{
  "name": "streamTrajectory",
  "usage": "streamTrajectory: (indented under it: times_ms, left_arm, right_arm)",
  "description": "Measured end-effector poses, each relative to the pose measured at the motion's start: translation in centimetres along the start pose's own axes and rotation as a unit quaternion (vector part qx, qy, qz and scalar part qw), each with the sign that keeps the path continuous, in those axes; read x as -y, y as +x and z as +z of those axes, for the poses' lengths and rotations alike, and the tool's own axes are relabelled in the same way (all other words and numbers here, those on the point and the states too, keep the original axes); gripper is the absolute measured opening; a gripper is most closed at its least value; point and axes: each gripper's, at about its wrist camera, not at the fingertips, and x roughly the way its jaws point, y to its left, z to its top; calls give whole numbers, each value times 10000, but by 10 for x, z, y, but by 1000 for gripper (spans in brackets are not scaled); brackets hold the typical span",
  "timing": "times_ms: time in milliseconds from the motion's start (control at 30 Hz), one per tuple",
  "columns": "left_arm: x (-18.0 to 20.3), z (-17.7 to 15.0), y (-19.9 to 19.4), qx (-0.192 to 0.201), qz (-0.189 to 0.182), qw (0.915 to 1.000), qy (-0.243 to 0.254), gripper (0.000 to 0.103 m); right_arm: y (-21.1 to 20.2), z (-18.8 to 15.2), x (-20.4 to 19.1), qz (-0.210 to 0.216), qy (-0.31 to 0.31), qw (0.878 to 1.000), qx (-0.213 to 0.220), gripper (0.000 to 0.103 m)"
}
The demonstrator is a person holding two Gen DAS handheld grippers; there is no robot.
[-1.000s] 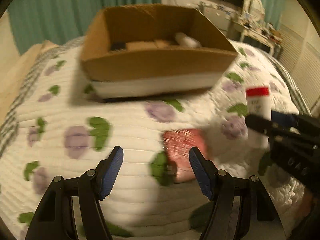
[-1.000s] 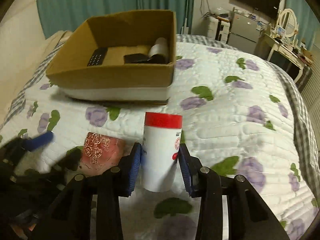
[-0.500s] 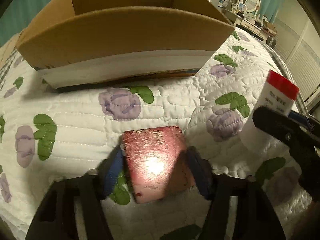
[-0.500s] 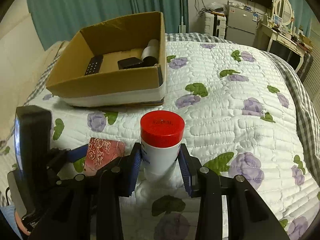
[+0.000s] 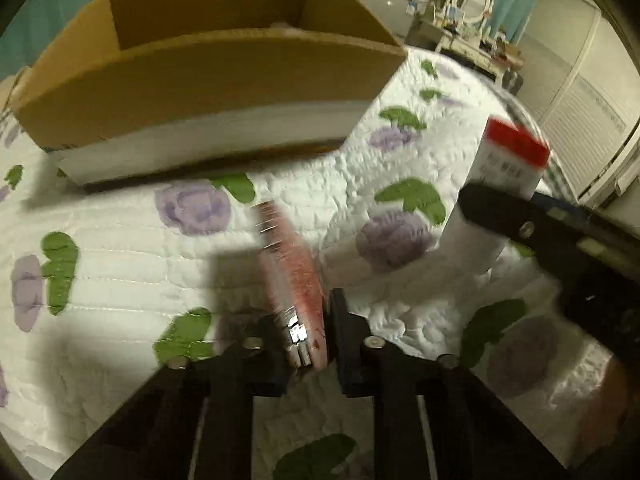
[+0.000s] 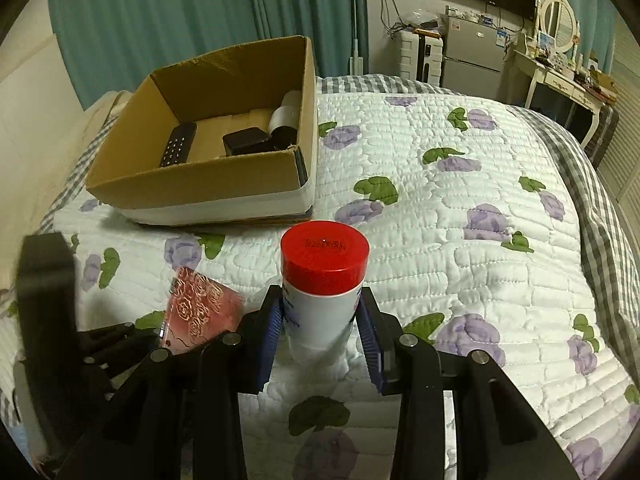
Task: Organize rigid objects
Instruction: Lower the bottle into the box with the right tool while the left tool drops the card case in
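Two tools each clench an item near the bed's near edge: the left tool pinches a red card case on edge, the right tool grips a red-capped bottle upright, likely both bound for the cardboard box beyond.

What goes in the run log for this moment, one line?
left gripper: shut on pink box | right gripper: shut on bottle | carton: on bed, holds items
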Motion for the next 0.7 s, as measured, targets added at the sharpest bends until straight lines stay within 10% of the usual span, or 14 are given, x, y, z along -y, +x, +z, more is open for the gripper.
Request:
streamTrajectory:
  times_ms: [700]
  left_arm:
    - [5,37,-161,1693,604,9830,385,10]
  right_arm:
    - [-129,37,-48,-60,-888,9892,1168,36]
